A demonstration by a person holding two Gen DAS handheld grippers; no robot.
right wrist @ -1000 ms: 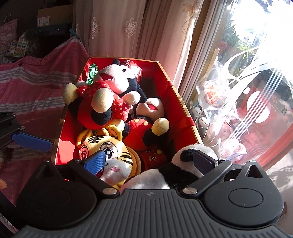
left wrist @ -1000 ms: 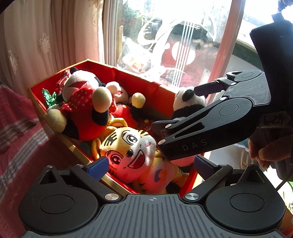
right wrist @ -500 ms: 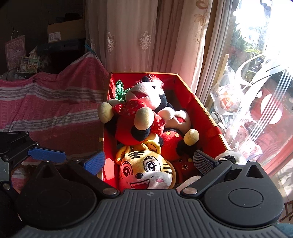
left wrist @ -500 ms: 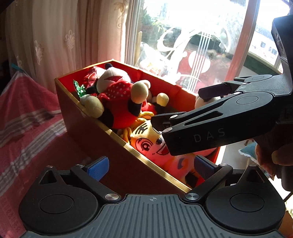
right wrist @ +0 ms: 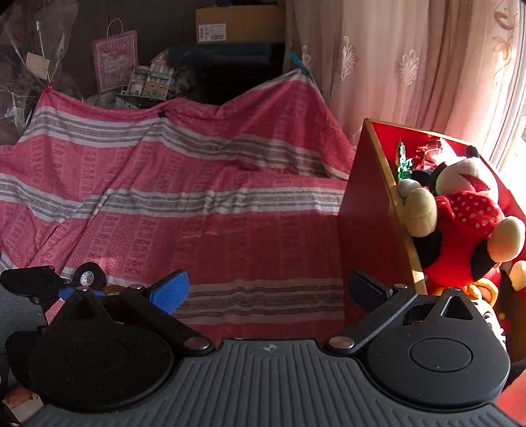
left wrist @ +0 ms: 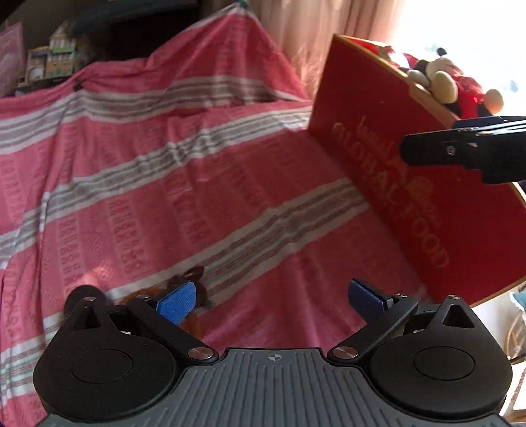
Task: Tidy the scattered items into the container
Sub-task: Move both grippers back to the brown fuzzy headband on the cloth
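Note:
The red box [left wrist: 411, 203] with gold lettering stands at the right on the pink striped cloth [left wrist: 164, 164]. A mouse plush in a red dotted dress [right wrist: 460, 223] tops its load, and a tiger plush [right wrist: 486, 308] lies lower down. My left gripper [left wrist: 271, 300] hangs open over the cloth with nothing between its fingers. A brown and orange furry thing [left wrist: 194, 279] lies on the cloth, partly hidden behind the left finger. A black tape roll [right wrist: 88, 276] rests close by. My right gripper [right wrist: 268, 292] is open and empty beside the box's left wall [right wrist: 361, 213].
Curtains [right wrist: 411, 65] and a bright window stand behind the box. Behind the raised back of the cloth are a pink paper bag [right wrist: 115, 59], a small model house [right wrist: 151, 78] and a cardboard box [right wrist: 240, 23]. The left gripper [right wrist: 39, 287] shows at the right wrist view's left edge.
Both grippers have swung left, away from the box's inside and towards the cloth. The box now sits at the right edge of both views. The panda plush is out of sight.

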